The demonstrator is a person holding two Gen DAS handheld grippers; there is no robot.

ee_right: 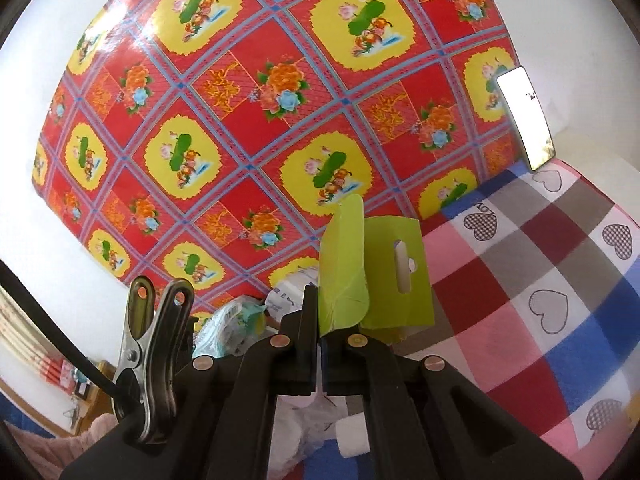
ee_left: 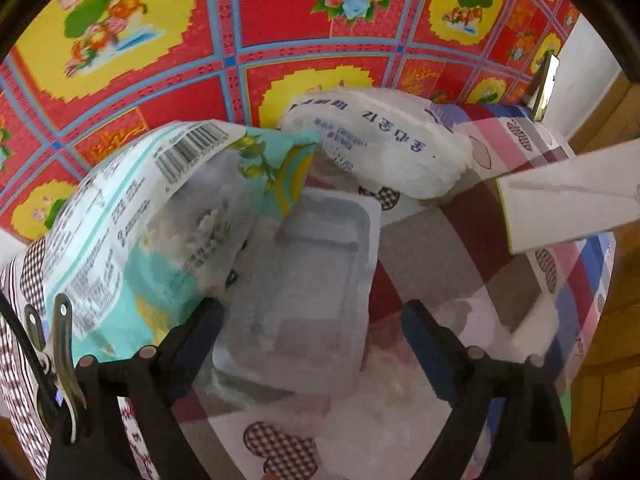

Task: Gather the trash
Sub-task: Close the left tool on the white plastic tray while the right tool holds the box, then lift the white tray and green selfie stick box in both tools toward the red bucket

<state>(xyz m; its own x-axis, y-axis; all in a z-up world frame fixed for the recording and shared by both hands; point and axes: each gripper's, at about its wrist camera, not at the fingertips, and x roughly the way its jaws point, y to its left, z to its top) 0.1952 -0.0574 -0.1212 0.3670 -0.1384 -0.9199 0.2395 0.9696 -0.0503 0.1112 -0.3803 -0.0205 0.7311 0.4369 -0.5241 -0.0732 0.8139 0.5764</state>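
Spread wide, my left claw (ee_left: 312,312) hovers over the clear plastic tray (ee_left: 304,280) beside the teal snack wrapper (ee_left: 132,236); that slick tray could skid away. My right claw (ee_right: 319,320) pinches green cardboard packaging (ee_right: 360,276).

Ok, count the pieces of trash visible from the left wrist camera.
4: teal wrapper on the left, clear plastic tray in the centre, white wrapper behind it, white box at right. More may be hidden underneath.

Teal wrapper (ee_left: 132,232) hides the clear tray's (ee_left: 316,280) corner; wrapper print unreadable.
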